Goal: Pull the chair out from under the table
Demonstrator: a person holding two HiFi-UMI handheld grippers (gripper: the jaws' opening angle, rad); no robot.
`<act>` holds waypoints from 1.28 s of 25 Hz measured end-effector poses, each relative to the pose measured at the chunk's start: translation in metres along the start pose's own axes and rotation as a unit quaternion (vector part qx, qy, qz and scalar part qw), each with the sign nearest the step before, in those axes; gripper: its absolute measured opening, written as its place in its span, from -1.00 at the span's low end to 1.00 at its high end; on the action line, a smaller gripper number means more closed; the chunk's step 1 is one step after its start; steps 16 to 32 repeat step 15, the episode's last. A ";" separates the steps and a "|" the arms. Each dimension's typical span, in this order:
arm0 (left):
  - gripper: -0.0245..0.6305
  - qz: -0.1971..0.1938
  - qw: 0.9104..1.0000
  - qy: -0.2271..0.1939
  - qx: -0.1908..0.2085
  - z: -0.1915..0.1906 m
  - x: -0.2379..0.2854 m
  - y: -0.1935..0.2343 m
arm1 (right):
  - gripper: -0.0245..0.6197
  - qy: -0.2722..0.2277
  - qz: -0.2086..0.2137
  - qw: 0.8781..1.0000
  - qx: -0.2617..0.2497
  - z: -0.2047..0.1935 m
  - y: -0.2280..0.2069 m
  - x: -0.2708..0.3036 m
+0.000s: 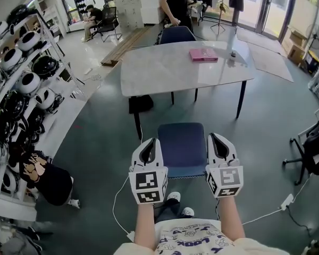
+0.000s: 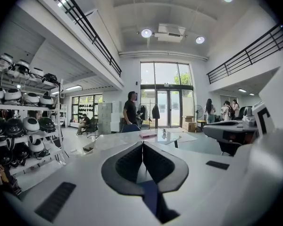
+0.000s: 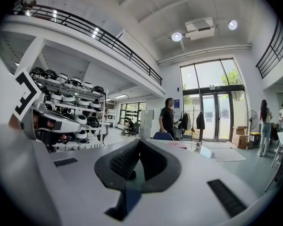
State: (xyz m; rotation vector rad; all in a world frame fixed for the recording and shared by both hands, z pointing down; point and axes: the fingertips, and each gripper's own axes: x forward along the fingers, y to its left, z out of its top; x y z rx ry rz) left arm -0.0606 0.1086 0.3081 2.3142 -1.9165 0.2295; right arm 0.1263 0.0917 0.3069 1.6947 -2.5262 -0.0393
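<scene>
Blue padded chair (image 1: 181, 147) is standing out from under the pale grey rounded table (image 1: 159, 73), just ahead of me, its near edge running crosswise between my hands. My left gripper (image 1: 150, 141) and right gripper (image 1: 217, 137) are hovering at either side of its seat, equally near, both pointing toward the table with jaws pressed together on nothing.

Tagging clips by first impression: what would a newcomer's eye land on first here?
The left gripper and right gripper, both shut, flank a blue chair at the bottom centre. Beyond it stands a pale table with a flat pink item on it. Shelves of helmets fill the left side.
</scene>
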 end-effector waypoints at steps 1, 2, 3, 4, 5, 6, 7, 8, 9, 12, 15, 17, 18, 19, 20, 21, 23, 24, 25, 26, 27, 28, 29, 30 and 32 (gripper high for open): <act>-0.86 0.000 1.000 0.001 0.001 0.000 0.001 0.001 | -0.91 0.000 0.000 1.000 0.000 0.000 0.000 0.001; -0.86 0.000 1.000 0.002 0.001 -0.001 0.001 0.001 | -0.91 0.001 -0.001 1.000 0.001 0.000 0.001 0.002; -0.86 0.000 1.000 0.003 0.002 -0.001 0.002 0.002 | -0.91 0.002 -0.001 1.000 0.000 -0.001 0.001 0.002; -0.86 -0.001 1.000 0.004 0.003 -0.001 0.002 0.002 | -0.91 0.003 -0.001 1.000 0.000 -0.001 0.001 0.003; -0.86 -0.001 1.000 0.006 0.003 -0.002 0.003 0.001 | -0.91 0.004 -0.001 1.000 0.000 -0.002 0.001 0.003; -0.86 -0.002 1.000 0.007 0.004 -0.002 0.003 0.000 | -0.91 0.005 -0.001 1.000 -0.001 -0.002 0.000 0.003; -0.86 -0.002 1.000 0.008 0.005 -0.002 0.004 -0.001 | -0.91 0.005 -0.001 1.000 -0.001 -0.003 -0.001 0.003; -0.86 -0.002 1.000 0.008 0.006 -0.002 0.004 -0.001 | -0.91 0.006 -0.001 1.000 -0.001 -0.003 -0.002 0.003; -0.86 -0.003 1.000 0.008 0.008 -0.002 0.005 -0.002 | -0.91 0.006 -0.001 1.000 -0.002 -0.003 -0.002 0.003; -0.86 -0.002 1.000 0.008 0.010 -0.001 0.007 -0.001 | -0.91 0.007 -0.002 1.000 -0.001 -0.003 -0.003 0.004; -0.86 -0.001 1.000 0.011 0.012 -0.002 0.008 -0.001 | -0.91 0.008 -0.003 1.000 -0.001 -0.003 -0.004 0.006; -0.86 -0.001 1.000 0.011 0.012 -0.002 0.008 -0.001 | -0.91 0.008 -0.003 1.000 -0.001 -0.003 -0.004 0.006; -0.86 -0.001 1.000 0.011 0.012 -0.002 0.008 -0.001 | -0.91 0.008 -0.003 1.000 -0.001 -0.003 -0.004 0.006; -0.86 -0.001 1.000 0.011 0.012 -0.002 0.008 -0.001 | -0.91 0.008 -0.003 1.000 -0.001 -0.003 -0.004 0.006; -0.86 -0.001 1.000 0.011 0.012 -0.002 0.008 -0.001 | -0.91 0.008 -0.003 1.000 -0.001 -0.003 -0.004 0.006; -0.86 -0.001 1.000 0.011 0.012 -0.002 0.008 -0.001 | -0.91 0.008 -0.003 1.000 -0.001 -0.003 -0.004 0.006; -0.86 -0.001 1.000 0.011 0.012 -0.002 0.008 -0.001 | -0.91 0.008 -0.003 1.000 -0.001 -0.003 -0.004 0.006; -0.86 -0.001 1.000 0.011 0.012 -0.002 0.008 -0.001 | -0.91 0.008 -0.003 1.000 -0.001 -0.003 -0.004 0.006; -0.86 -0.001 1.000 0.011 0.012 -0.002 0.008 -0.001 | -0.91 0.008 -0.003 1.000 -0.001 -0.003 -0.004 0.006; -0.86 -0.001 1.000 0.011 0.012 -0.002 0.008 -0.001 | -0.91 0.008 -0.003 1.000 -0.001 -0.003 -0.004 0.006; -0.86 -0.001 1.000 0.011 0.012 -0.002 0.008 -0.001 | -0.91 0.008 -0.003 1.000 -0.001 -0.003 -0.004 0.006; -0.86 -0.001 1.000 0.011 0.012 -0.002 0.008 -0.001 | -0.91 0.008 -0.003 1.000 -0.001 -0.003 -0.004 0.006; -0.86 -0.001 1.000 0.011 0.012 -0.002 0.008 -0.001 | -0.91 0.008 -0.003 1.000 -0.001 -0.003 -0.004 0.006; -0.86 -0.001 1.000 0.011 0.012 -0.002 0.008 -0.001 | -0.91 0.008 -0.003 1.000 -0.001 -0.003 -0.004 0.006; -0.86 -0.001 1.000 0.011 0.012 -0.002 0.008 -0.001 | -0.91 0.008 -0.003 1.000 -0.001 -0.003 -0.004 0.006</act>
